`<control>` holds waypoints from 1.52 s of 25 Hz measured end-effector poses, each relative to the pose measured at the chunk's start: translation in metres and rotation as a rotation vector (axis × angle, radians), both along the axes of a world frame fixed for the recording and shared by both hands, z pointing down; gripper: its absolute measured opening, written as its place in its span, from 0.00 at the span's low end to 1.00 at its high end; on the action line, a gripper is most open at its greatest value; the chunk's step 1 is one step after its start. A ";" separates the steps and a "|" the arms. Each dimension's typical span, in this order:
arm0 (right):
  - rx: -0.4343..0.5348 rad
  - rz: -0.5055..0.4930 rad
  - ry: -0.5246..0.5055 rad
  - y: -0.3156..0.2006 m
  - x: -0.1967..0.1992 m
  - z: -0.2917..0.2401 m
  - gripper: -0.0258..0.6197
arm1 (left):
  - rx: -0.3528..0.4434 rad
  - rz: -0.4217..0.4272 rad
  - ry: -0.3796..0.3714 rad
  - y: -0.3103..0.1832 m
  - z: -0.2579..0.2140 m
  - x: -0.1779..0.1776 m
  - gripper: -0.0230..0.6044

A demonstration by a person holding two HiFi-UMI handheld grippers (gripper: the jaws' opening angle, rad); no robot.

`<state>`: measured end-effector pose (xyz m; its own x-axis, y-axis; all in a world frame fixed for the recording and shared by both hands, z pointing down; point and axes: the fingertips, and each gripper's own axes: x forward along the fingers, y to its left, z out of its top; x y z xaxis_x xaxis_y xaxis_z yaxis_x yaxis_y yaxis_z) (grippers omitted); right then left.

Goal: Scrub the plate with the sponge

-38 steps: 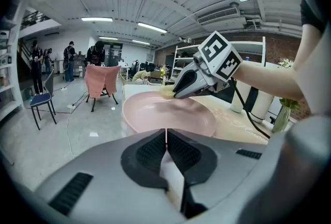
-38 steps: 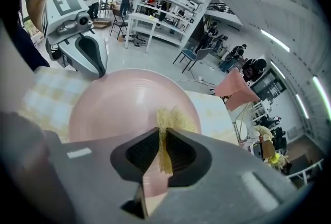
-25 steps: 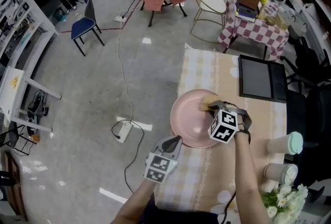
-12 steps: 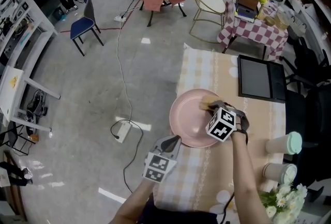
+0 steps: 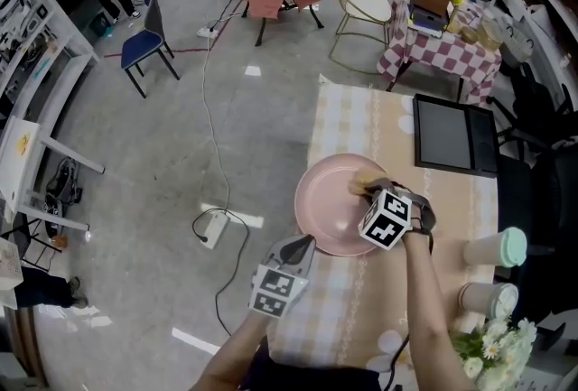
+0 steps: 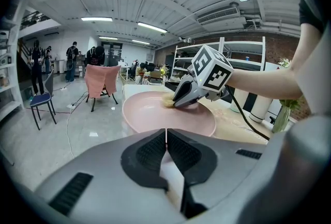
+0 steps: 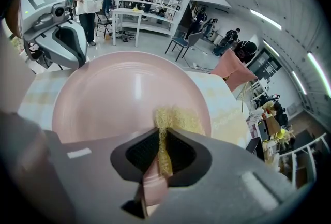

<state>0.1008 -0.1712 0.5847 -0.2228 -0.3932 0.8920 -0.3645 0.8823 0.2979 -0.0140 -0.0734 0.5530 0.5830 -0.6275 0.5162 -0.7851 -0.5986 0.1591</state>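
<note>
We find the round pink plate [image 5: 327,216] on the cloth-covered table [image 5: 361,123], at the table's left edge and about midway along it. The right gripper [image 5: 363,188] reaches over the plate from the right side, and its jaws are clamped on the yellow fibrous sponge [image 5: 365,185]. In the right gripper view, the sponge [image 7: 178,119] runs as a thin strip between the two dark pads and fans out beyond the tips onto the plate [image 7: 114,99], near the rim closest to that gripper [image 7: 164,140]. The left gripper [image 5: 310,243] sits at the plate's near left rim, off the table's left edge. In the left gripper view, its jaws [image 6: 166,137] are pressed together along a thin vertical seam with nothing between them (we cannot tell whether the tips touch the rim). That view looks across the plate [image 6: 150,114] to the right gripper [image 6: 178,100] and the sponge [image 6: 167,101] on the far side. A black rectangular screen [image 5: 447,136] lies flat at the table's far right corner, well apart from the plate. Two white cups [image 5: 492,251] lie near the table's right edge.
</note>
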 end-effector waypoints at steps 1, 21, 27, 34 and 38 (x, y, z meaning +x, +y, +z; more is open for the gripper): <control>-0.002 0.000 0.004 0.001 0.000 0.000 0.11 | 0.000 0.000 0.000 0.000 0.000 0.000 0.06; -0.028 0.032 0.003 0.025 0.006 -0.002 0.11 | 0.001 -0.006 -0.004 0.001 -0.002 -0.001 0.06; -0.033 0.039 0.004 0.030 0.006 -0.001 0.11 | 0.001 -0.006 -0.003 0.001 -0.001 -0.001 0.06; -0.044 0.037 0.012 0.037 0.006 0.000 0.11 | 0.002 -0.008 -0.003 0.000 -0.001 -0.001 0.06; -0.046 0.037 0.016 0.040 0.007 0.000 0.11 | 0.001 -0.010 -0.004 0.000 0.000 0.000 0.06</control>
<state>0.1079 -0.1307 0.5852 -0.1948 -0.3599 0.9124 -0.3931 0.8809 0.2636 -0.0138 -0.0731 0.5528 0.5743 -0.6340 0.5178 -0.7918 -0.5909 0.1547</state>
